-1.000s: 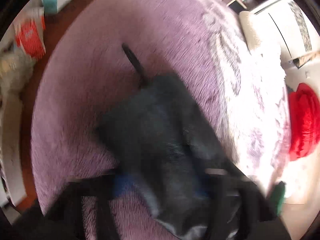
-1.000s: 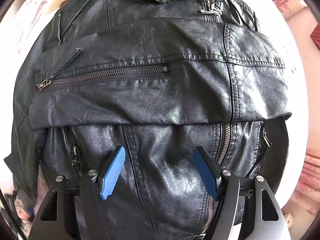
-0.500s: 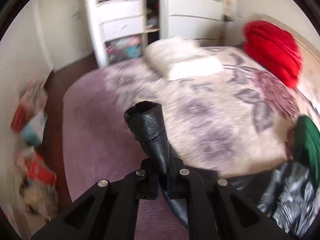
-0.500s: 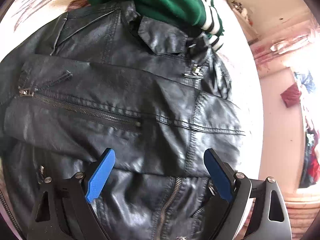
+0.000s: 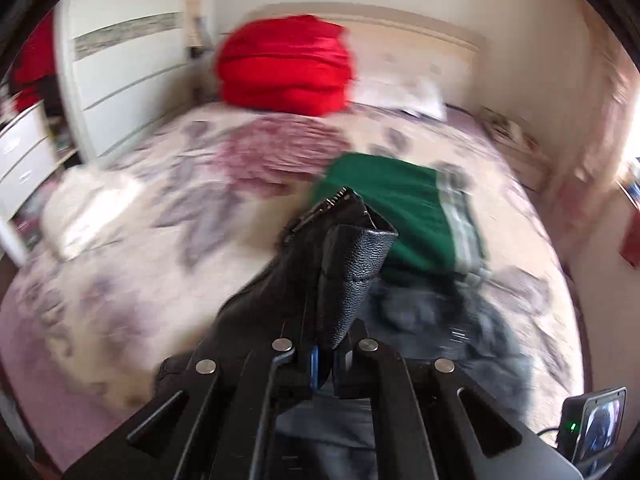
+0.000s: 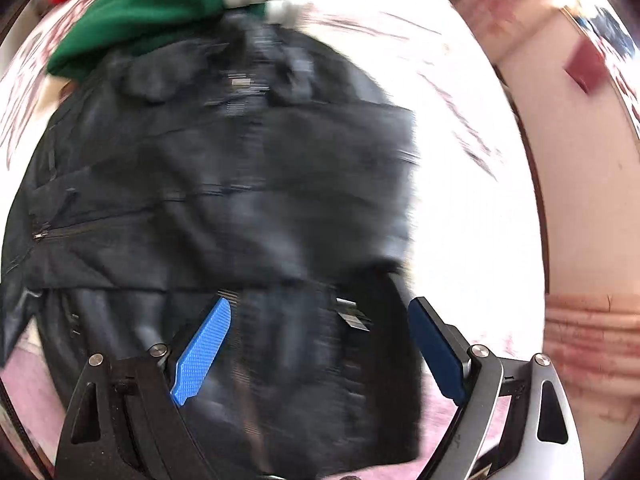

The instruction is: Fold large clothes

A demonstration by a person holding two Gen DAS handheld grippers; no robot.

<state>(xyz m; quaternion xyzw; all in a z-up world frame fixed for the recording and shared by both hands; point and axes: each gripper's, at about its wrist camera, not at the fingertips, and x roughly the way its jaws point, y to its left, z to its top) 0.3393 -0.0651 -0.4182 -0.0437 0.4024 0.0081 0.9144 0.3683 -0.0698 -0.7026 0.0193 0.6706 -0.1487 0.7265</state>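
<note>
A black leather jacket (image 6: 240, 184) lies flat on the bed, one sleeve folded across its front. My left gripper (image 5: 326, 360) is shut on the cuff end of the other jacket sleeve (image 5: 340, 264) and holds it lifted above the bed. The jacket body also shows in the left wrist view (image 5: 432, 320), blurred, to the right below the sleeve. My right gripper (image 6: 316, 344) is open and empty, hovering over the jacket's lower front with its blue pads (image 6: 204, 344) wide apart.
A folded green garment with white stripes (image 5: 400, 216) lies on the floral bedspread (image 5: 160, 200) just beyond the jacket collar; it also shows in the right wrist view (image 6: 152, 4). A red pillow (image 5: 284, 68) rests against the headboard. White drawers (image 5: 24, 152) stand at left.
My left gripper has swung right with the sleeve, from over the purple rug toward the bed and jacket. My right gripper has shifted over the jacket's lower front, still open.
</note>
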